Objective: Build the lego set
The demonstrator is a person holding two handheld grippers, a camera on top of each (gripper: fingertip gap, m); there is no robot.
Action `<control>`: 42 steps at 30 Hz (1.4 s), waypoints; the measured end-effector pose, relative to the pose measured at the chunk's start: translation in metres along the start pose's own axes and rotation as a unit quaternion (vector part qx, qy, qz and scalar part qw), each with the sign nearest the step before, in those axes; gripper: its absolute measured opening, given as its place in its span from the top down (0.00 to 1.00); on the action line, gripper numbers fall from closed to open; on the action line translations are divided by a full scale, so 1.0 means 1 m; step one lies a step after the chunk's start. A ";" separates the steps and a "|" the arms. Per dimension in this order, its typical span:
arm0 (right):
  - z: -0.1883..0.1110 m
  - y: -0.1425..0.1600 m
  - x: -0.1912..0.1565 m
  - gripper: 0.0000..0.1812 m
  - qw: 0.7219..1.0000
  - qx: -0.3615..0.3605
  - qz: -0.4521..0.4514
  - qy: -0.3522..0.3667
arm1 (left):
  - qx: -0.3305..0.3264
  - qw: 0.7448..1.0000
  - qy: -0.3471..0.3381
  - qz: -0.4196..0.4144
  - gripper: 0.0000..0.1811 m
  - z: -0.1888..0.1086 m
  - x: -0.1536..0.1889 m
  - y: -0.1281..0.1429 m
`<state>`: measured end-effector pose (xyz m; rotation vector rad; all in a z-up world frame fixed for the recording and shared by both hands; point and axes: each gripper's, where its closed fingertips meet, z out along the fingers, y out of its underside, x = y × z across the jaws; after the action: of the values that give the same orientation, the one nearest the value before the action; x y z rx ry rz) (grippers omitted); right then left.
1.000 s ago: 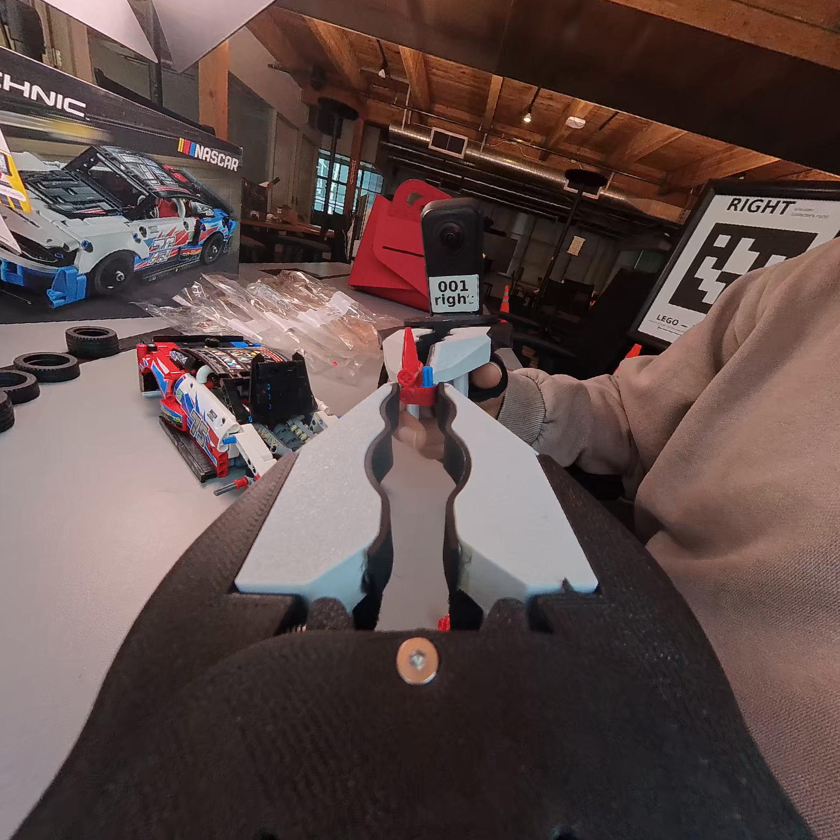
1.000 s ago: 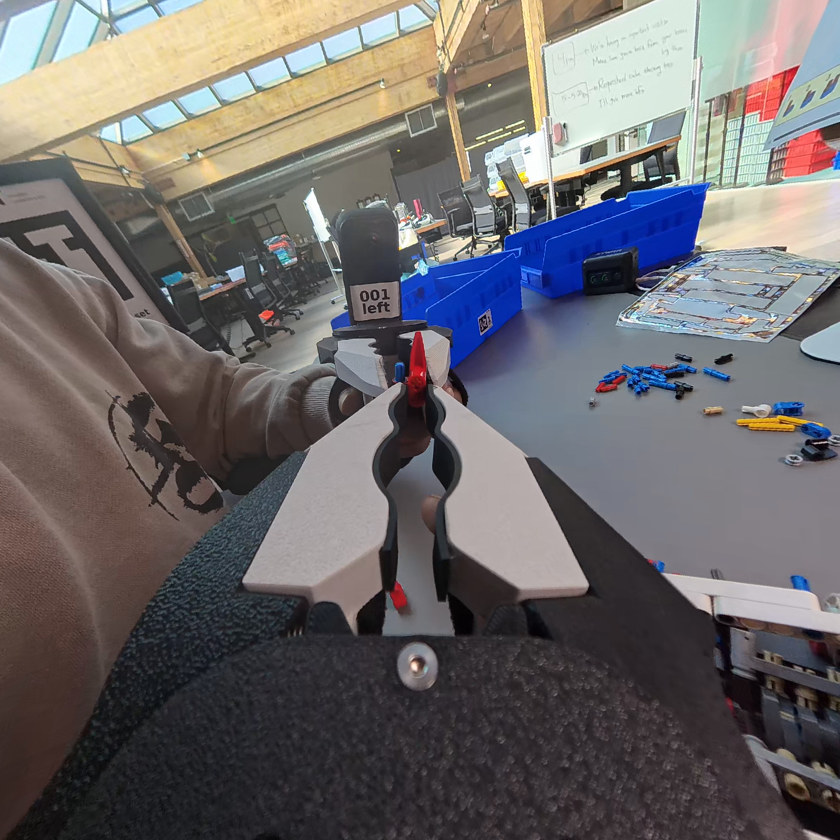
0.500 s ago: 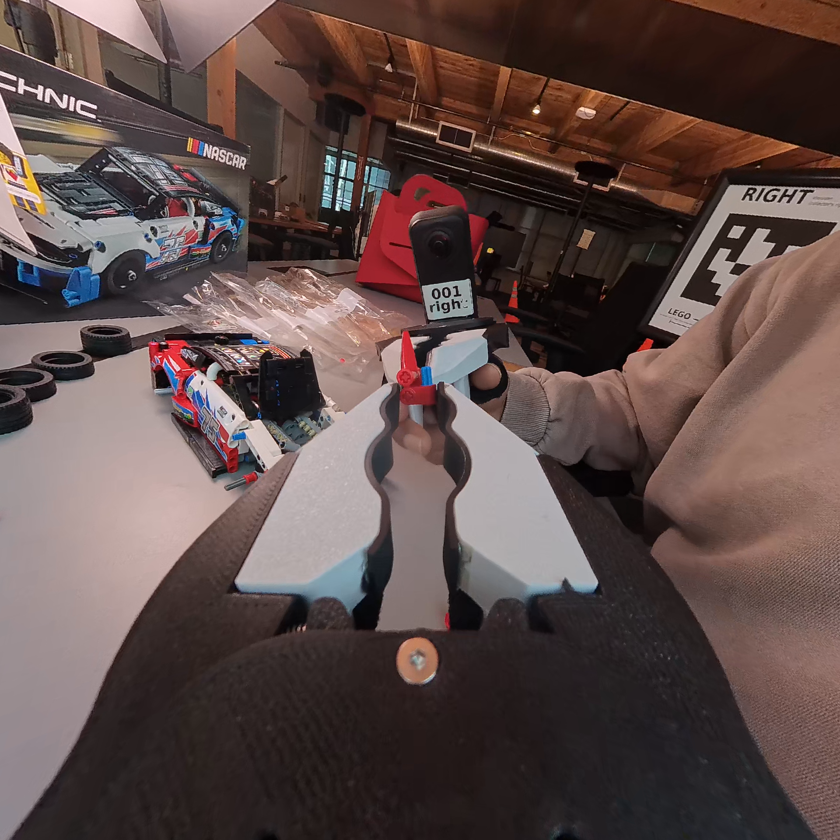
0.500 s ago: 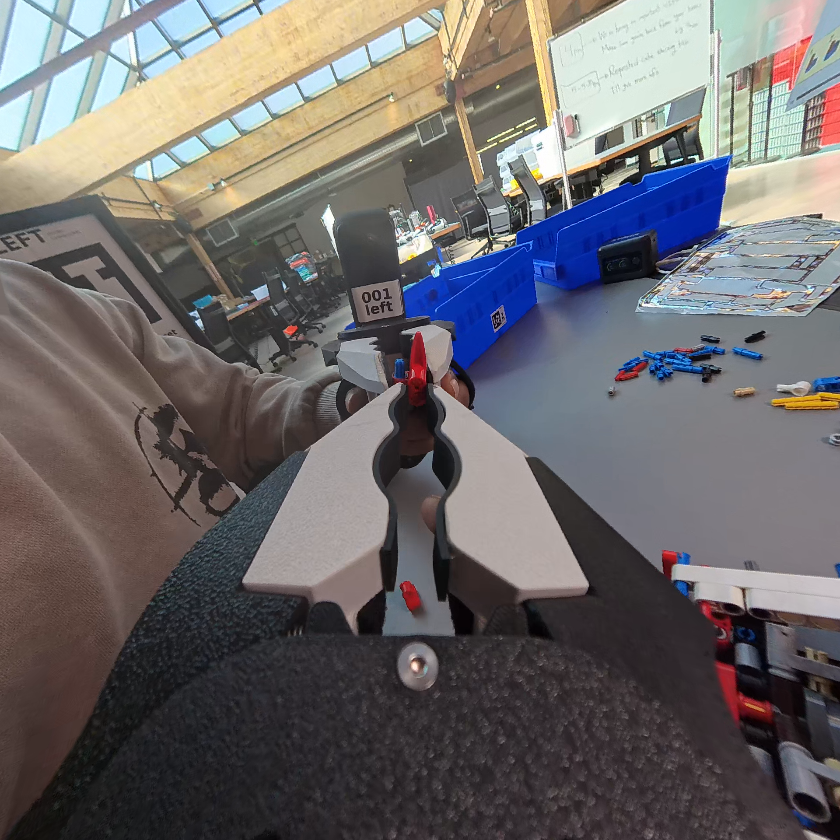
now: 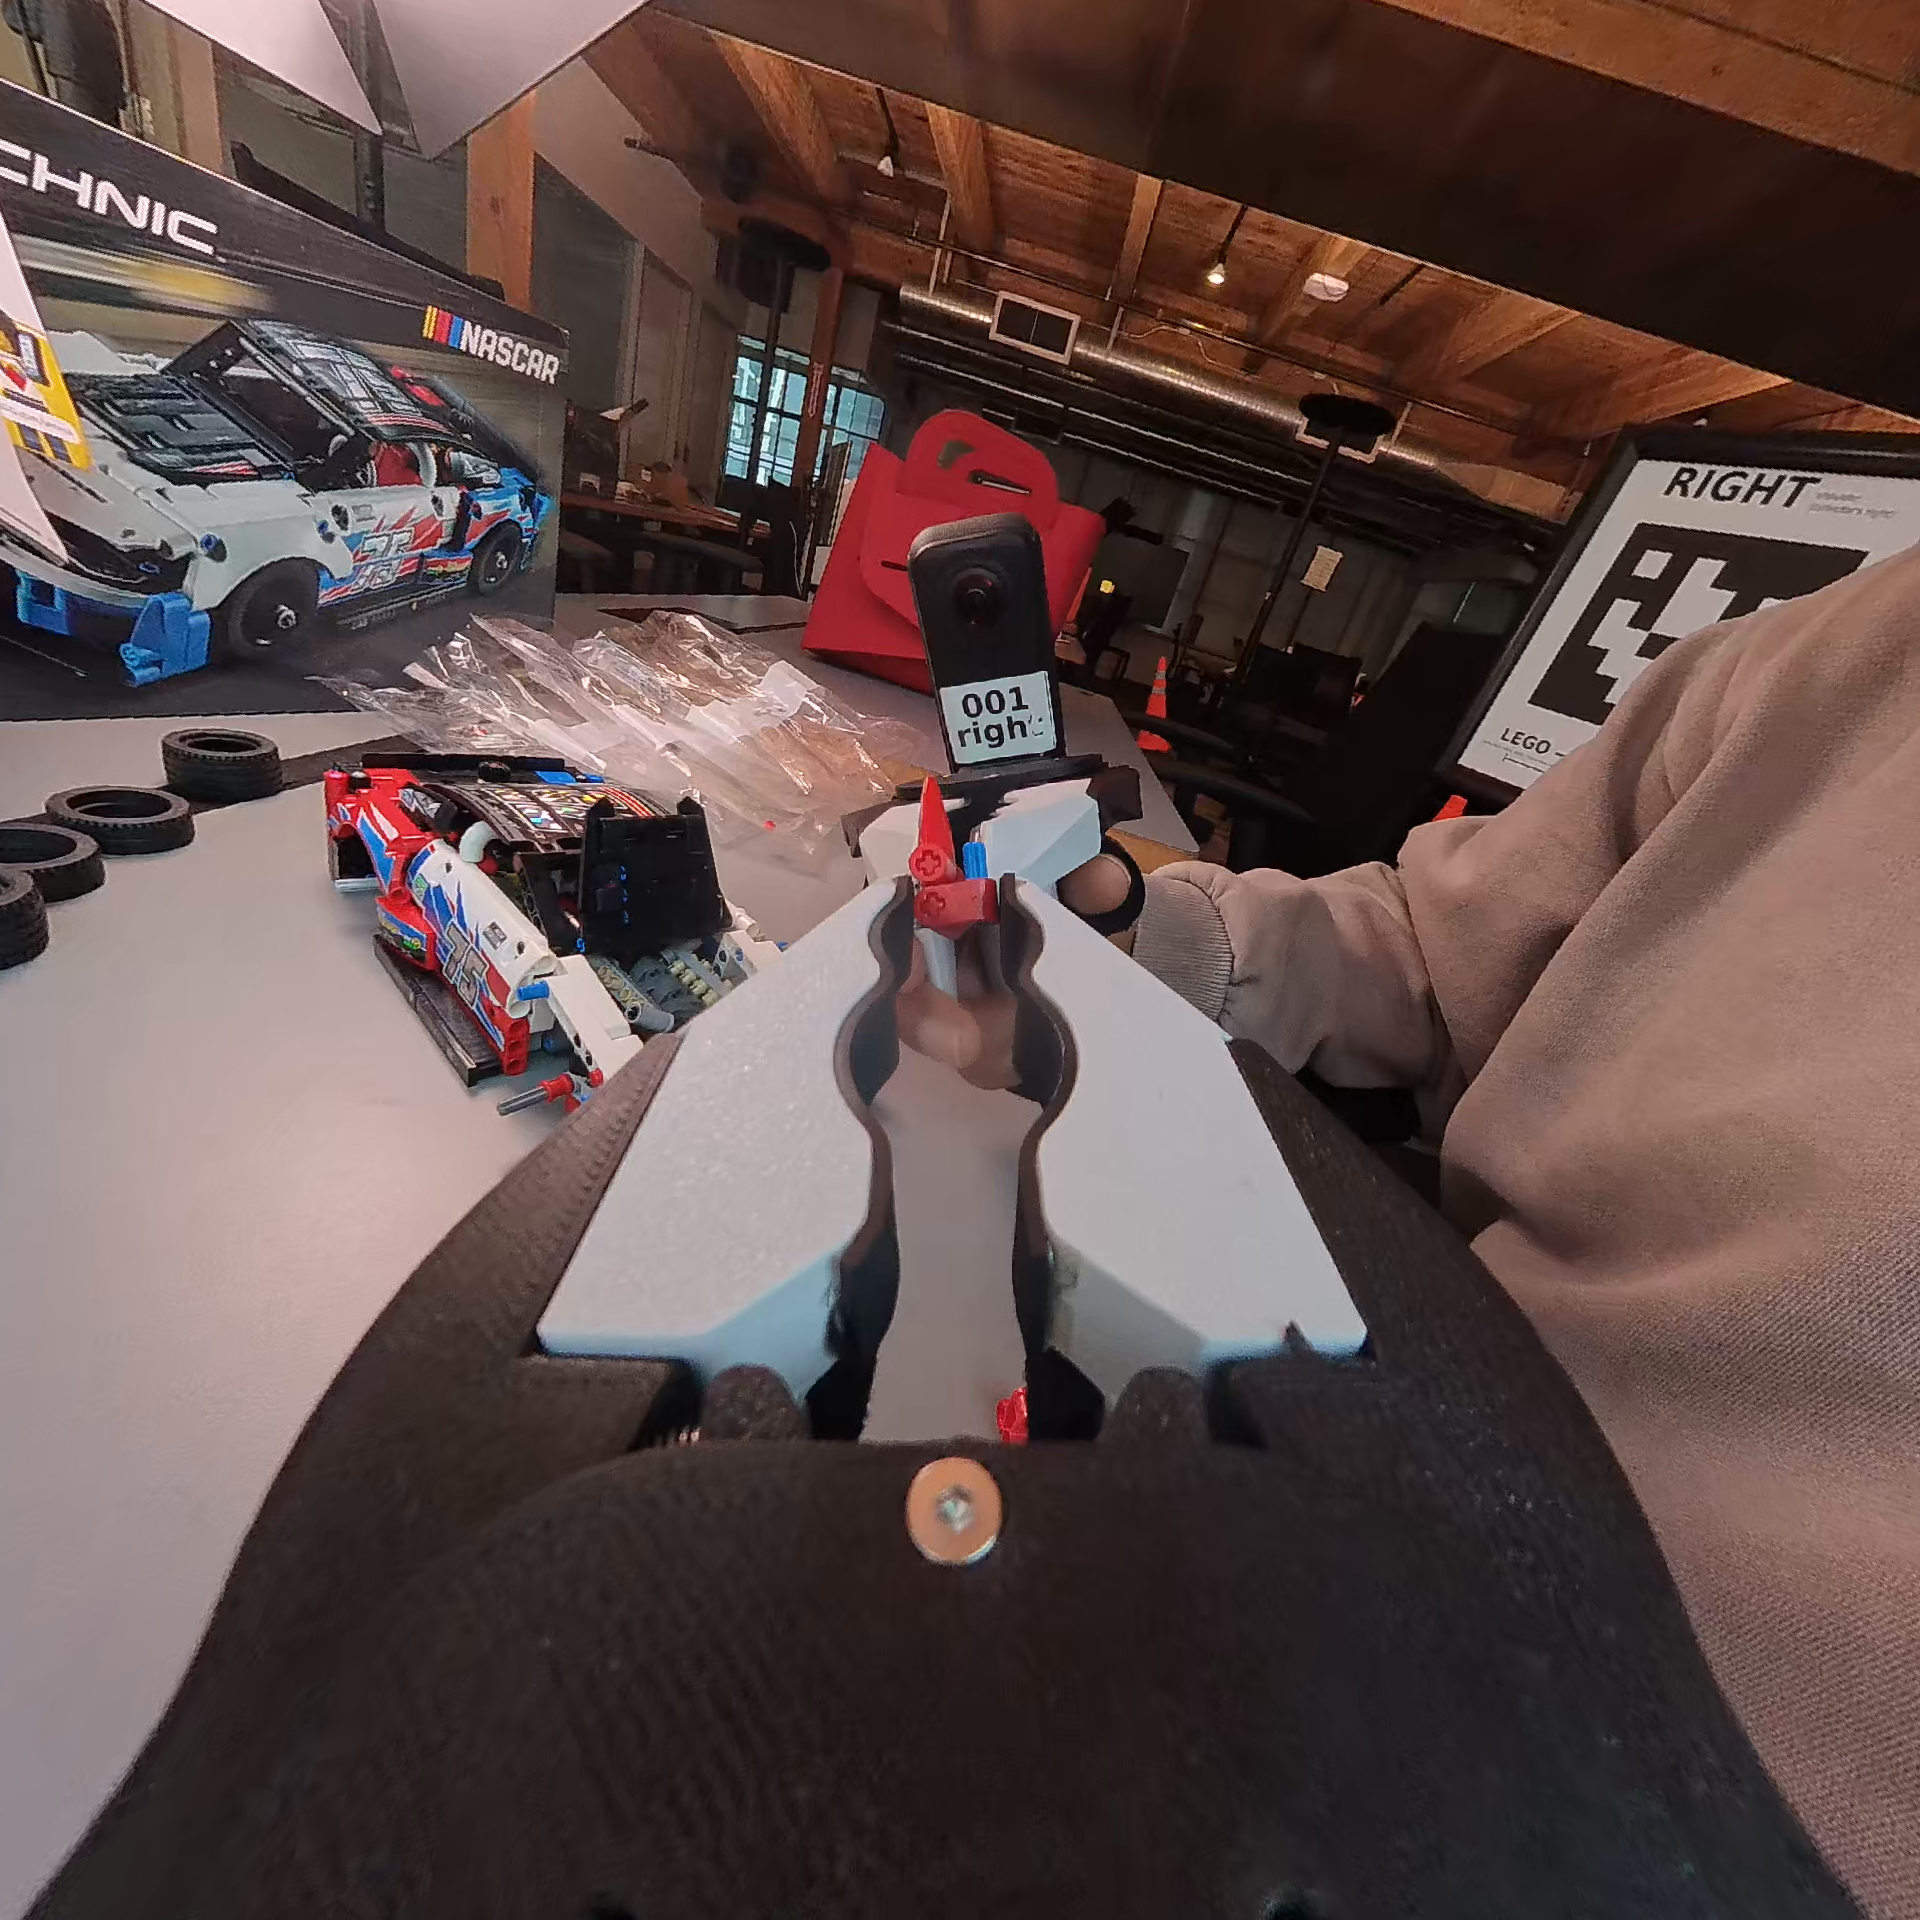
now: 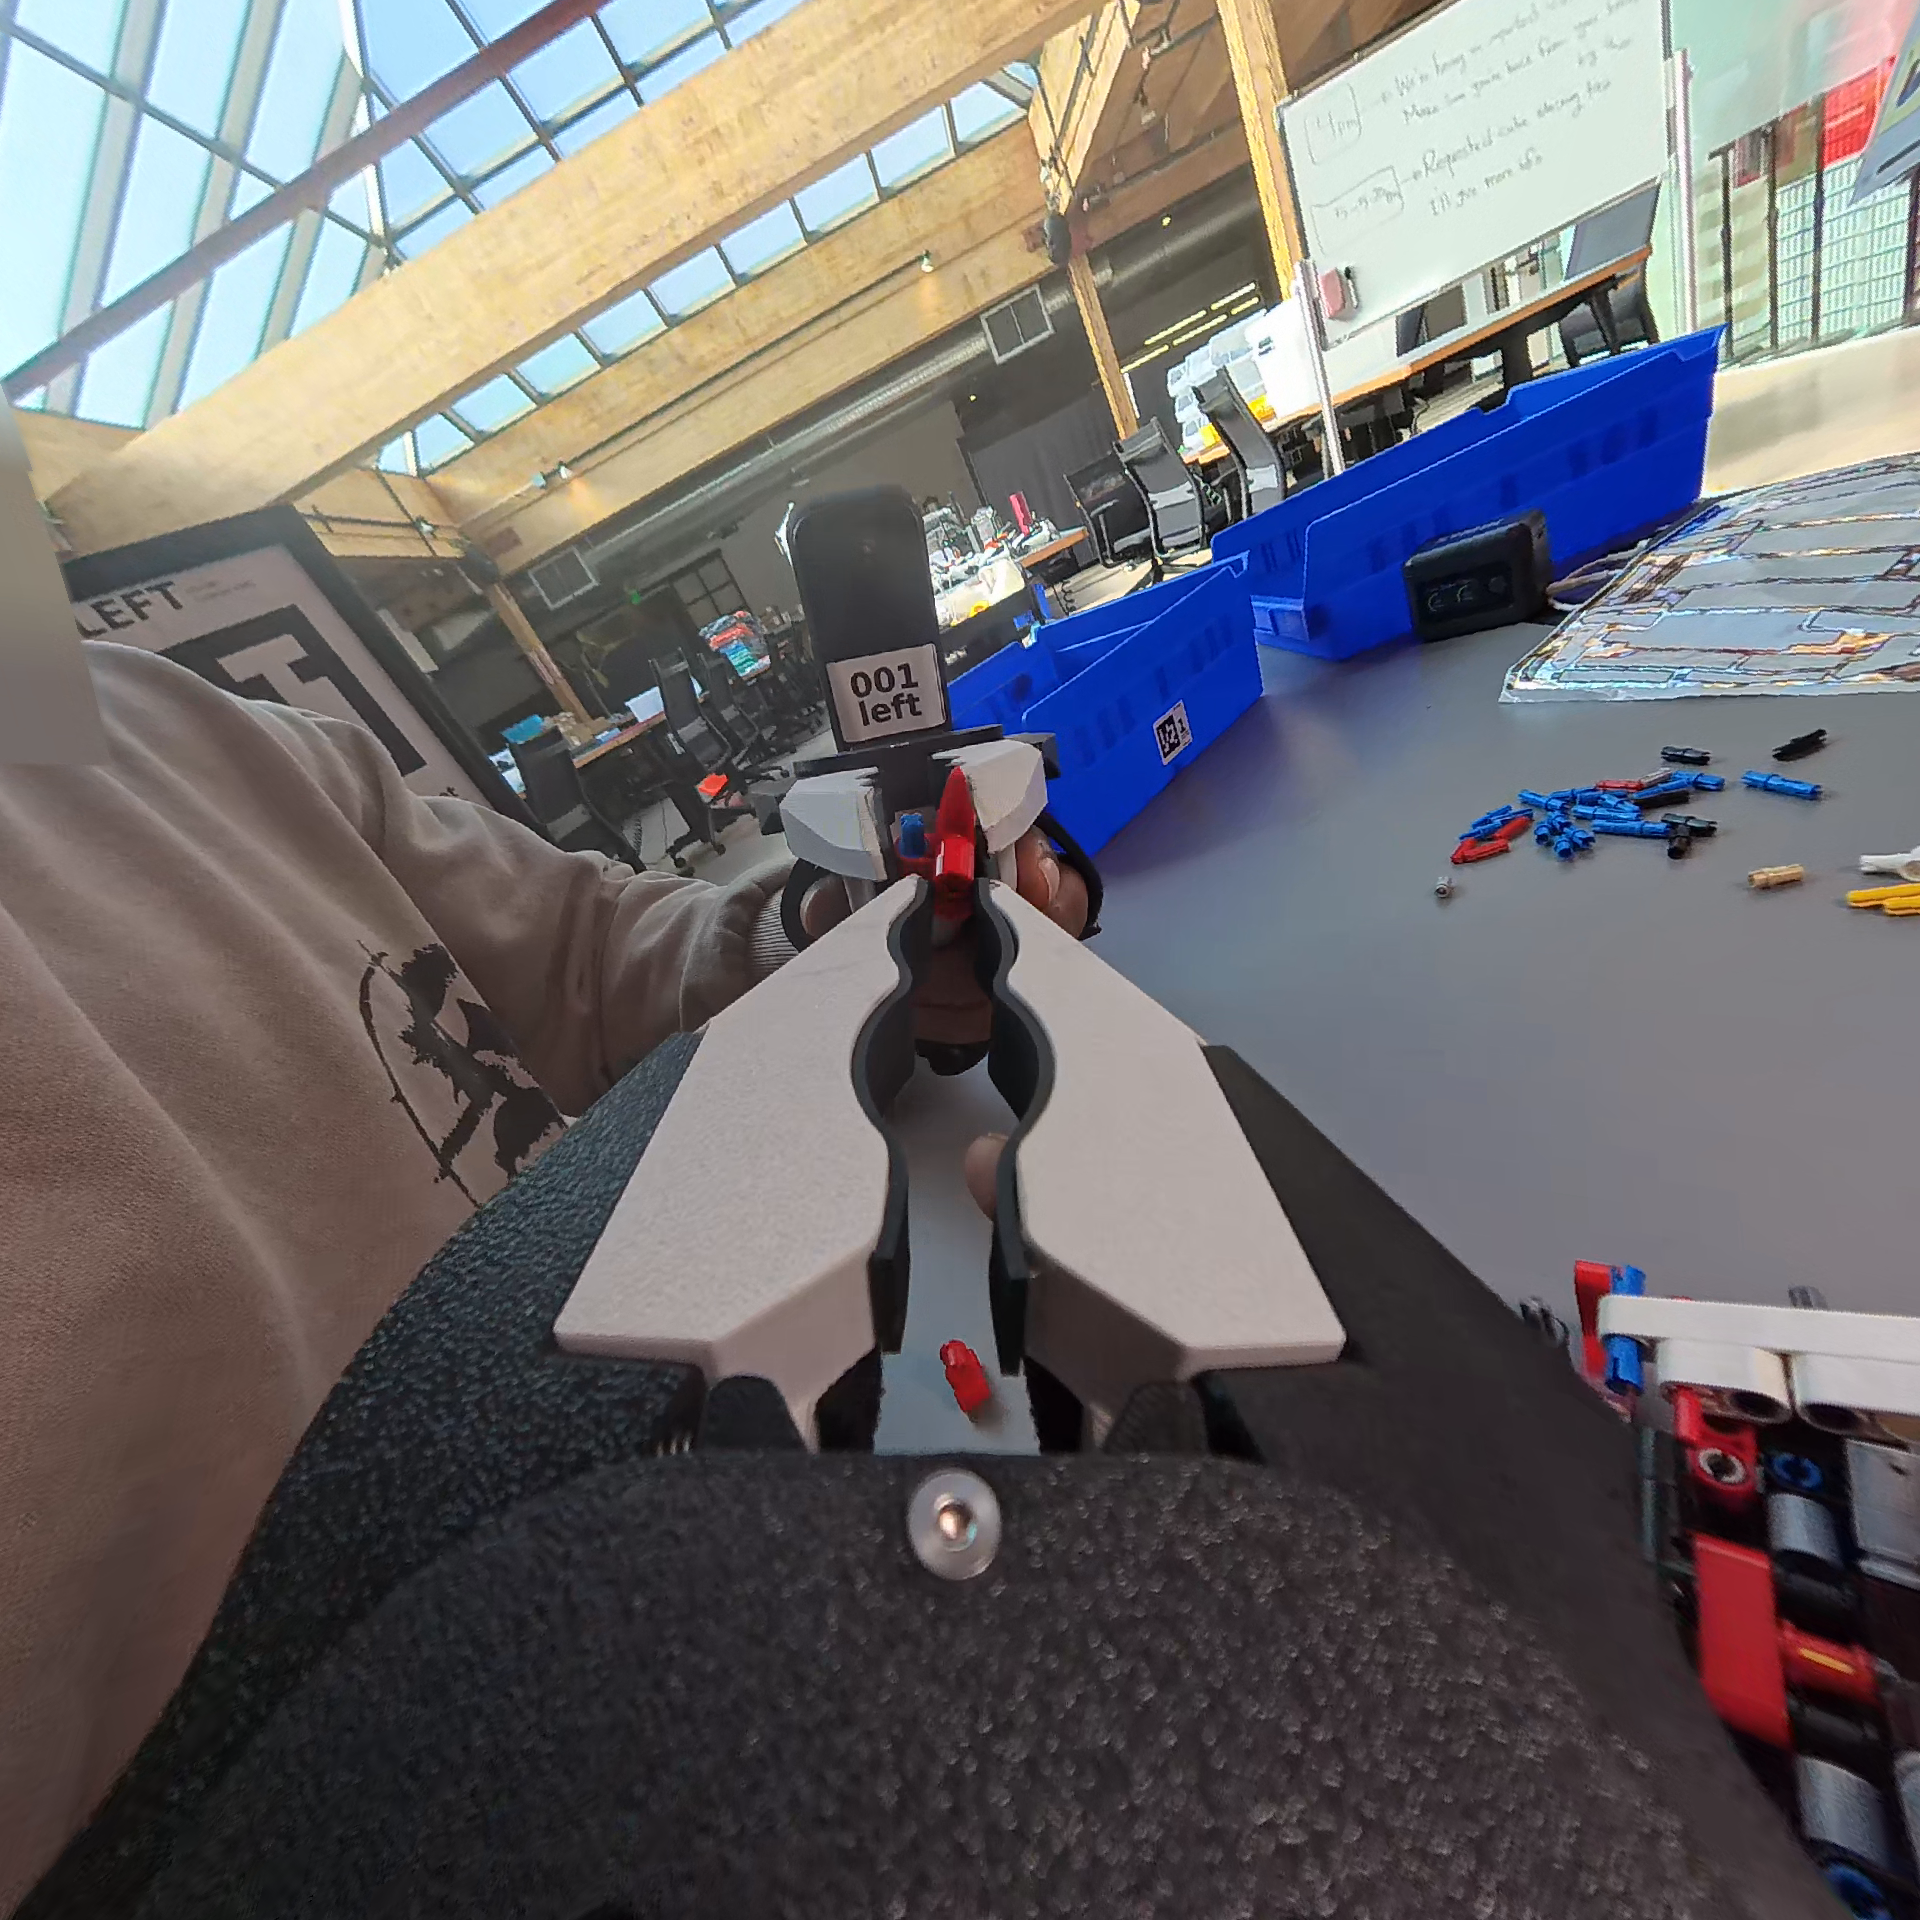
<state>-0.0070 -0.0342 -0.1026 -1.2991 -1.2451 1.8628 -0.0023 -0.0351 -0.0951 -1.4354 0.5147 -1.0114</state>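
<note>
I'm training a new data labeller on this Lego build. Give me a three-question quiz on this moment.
1. True or false: the left gripper is shut on the small red piece.
2. Which lies on the table in the right wrist view? A) loose pins B) scissors C) a mug
3. Fill in: the tyres lie beside the half-built ____.

Key: 1 true; 2 A; 3 car.
</note>
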 end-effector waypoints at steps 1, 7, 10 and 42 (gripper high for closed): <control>0.000 0.000 0.001 0.98 1.000 0.003 0.000 0.002 | 0.002 1.000 -0.002 -0.002 0.93 0.000 -0.001 -0.001; 0.001 -0.011 -0.004 0.98 0.999 0.053 -0.014 0.002 | 0.022 1.000 -0.002 -0.012 0.89 -0.003 -0.002 -0.007; 0.000 -0.017 -0.010 0.98 0.997 0.071 -0.029 -0.009 | 0.023 1.000 0.004 -0.013 0.88 -0.003 0.001 -0.008; -0.002 -0.013 -0.002 0.99 0.981 0.018 -0.174 0.080 | -0.065 0.997 -0.039 0.024 0.94 -0.001 -0.001 0.011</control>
<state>-0.0054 -0.0291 -0.0903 -1.1052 -1.2540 1.4992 -0.0012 -0.0364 -0.1060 -1.5645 0.5651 -0.8930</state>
